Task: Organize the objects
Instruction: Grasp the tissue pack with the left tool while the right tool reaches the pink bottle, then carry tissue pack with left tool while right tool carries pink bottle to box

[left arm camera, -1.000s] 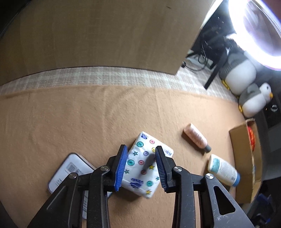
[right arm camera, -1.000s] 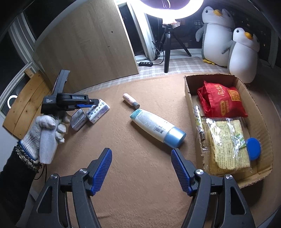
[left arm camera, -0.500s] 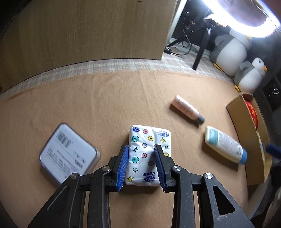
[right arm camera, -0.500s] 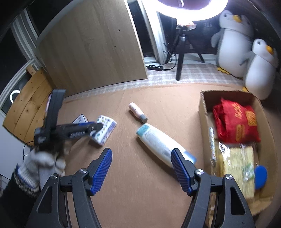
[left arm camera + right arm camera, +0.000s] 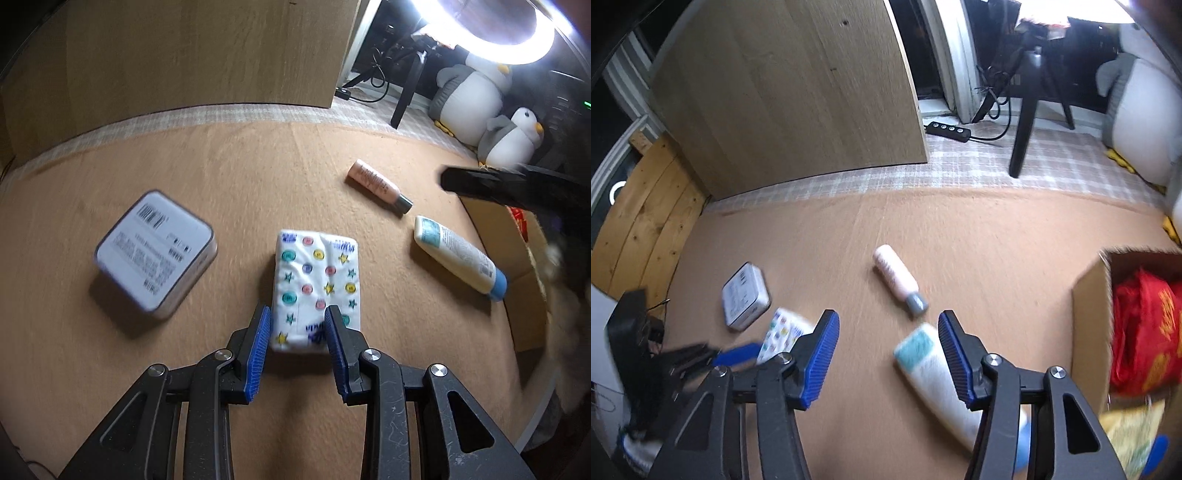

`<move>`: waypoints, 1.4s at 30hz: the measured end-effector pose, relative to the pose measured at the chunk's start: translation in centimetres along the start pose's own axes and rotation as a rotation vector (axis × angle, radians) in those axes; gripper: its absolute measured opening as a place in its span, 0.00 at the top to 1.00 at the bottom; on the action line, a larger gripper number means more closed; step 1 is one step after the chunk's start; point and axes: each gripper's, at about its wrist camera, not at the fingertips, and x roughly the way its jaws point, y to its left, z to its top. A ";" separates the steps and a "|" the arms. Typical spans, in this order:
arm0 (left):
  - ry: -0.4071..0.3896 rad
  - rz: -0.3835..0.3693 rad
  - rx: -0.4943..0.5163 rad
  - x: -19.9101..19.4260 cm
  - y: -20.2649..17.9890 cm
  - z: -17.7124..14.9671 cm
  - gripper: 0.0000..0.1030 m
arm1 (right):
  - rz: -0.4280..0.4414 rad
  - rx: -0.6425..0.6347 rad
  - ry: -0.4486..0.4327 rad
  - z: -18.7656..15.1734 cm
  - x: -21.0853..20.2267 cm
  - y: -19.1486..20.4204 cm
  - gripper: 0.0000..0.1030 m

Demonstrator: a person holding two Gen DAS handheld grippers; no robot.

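Observation:
A white tissue pack with coloured dots and stars hangs just above the tan mat. My left gripper is shut on its near end, and the pack shows blurred in the right wrist view too. My right gripper hovers low over the mat with its jaws closing and nothing between the pads. A white lotion bottle with a teal label lies under its right finger. A pink tube with a grey cap lies just ahead.
A white tin lies on the mat left of the pack. A cardboard box at the right holds a red bag and snack packets. A wooden board, a tripod leg and plush penguins stand behind.
The left gripper has carried the tissue pack away from the white tin, towards the bottles. The right gripper has swung left and lower over the lotion bottle, and its jaws have narrowed.

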 end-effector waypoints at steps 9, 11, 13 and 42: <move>-0.014 -0.047 -0.037 -0.9 0.6 -0.3 0.53 | -0.022 -0.002 0.099 3.0 5.5 0.0 0.50; -0.023 -0.051 -0.037 -1.2 0.6 -0.1 0.36 | -0.029 -0.019 0.119 3.1 6.2 0.3 0.50; -0.030 -0.049 -0.020 -1.5 0.2 0.0 0.32 | -0.043 -0.025 0.131 3.1 6.6 0.5 0.50; 0.052 0.037 0.062 2.6 -1.9 1.0 0.38 | -0.001 -0.025 0.160 -2.2 5.6 2.9 0.83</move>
